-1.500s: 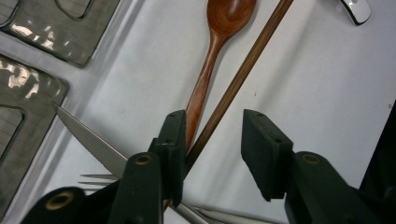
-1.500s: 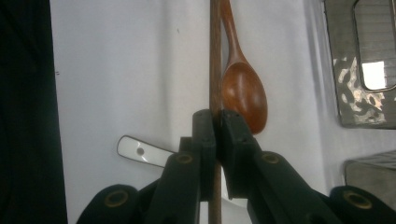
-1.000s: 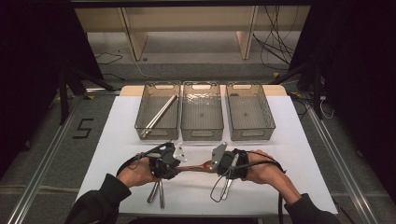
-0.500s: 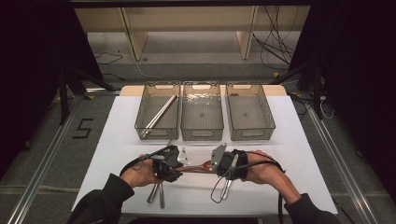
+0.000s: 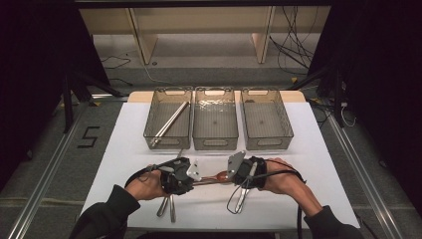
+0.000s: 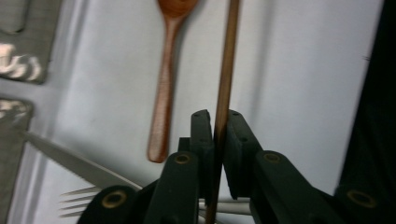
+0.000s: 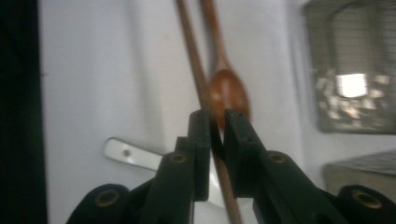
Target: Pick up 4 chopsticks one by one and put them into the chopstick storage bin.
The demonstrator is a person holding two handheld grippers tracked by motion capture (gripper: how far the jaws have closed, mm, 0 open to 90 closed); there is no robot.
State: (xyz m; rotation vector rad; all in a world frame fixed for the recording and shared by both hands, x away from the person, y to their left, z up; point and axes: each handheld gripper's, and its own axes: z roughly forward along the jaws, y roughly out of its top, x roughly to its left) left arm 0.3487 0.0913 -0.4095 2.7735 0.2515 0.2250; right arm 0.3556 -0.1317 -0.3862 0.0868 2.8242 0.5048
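Over the worktop (image 5: 124, 149), left gripper (image 6: 219, 135) just closed, clamped on a chopstick (image 6: 227, 65); right gripper (image 7: 215, 126) grips its other end, easing open. Spoon (image 6: 164, 88) alongside.

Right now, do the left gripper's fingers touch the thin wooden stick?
Touching. In the left gripper view, the fingers press on the thin wooden stick from both sides, without any gap.

1. A single black numeral "5" (image 5: 88, 137) stood marked on the grey floor, to the left of the white table, well out to the left of the left gripper (image 5: 185, 173) and farther from the person than it.
2. No other text, label or brand could be read on the bins, utensils or grippers.
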